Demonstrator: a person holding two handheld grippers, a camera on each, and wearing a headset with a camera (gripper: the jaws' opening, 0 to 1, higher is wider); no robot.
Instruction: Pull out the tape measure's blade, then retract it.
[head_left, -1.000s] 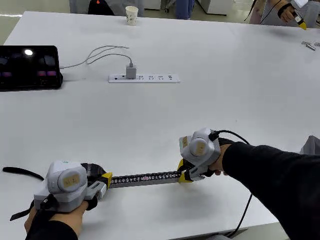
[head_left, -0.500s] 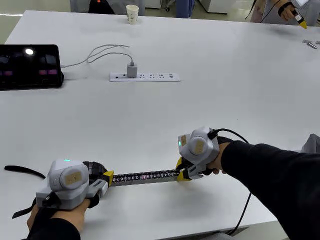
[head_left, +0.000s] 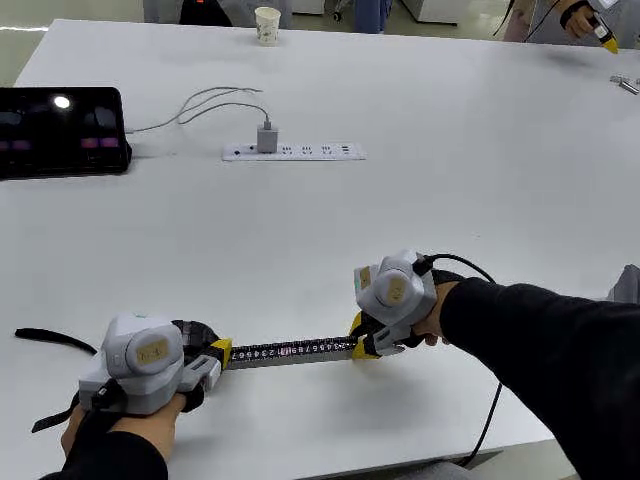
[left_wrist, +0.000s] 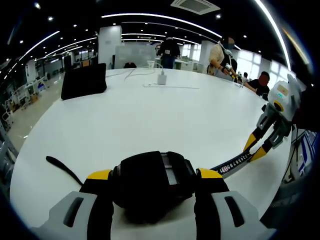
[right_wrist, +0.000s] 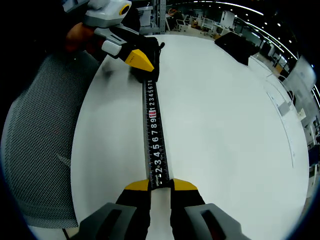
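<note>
The left gripper clamps the tape measure's black case on the white table, anchoring it, while the right gripper pinches the tip of the blade so it lies stretched flat between them; farther off, well apart, lies a power strip.

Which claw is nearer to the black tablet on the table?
Left. The left claw, shut on the tape measure case, is below the tablet in the head view; the right claw, gripping the blade, is farther to the right.
</note>
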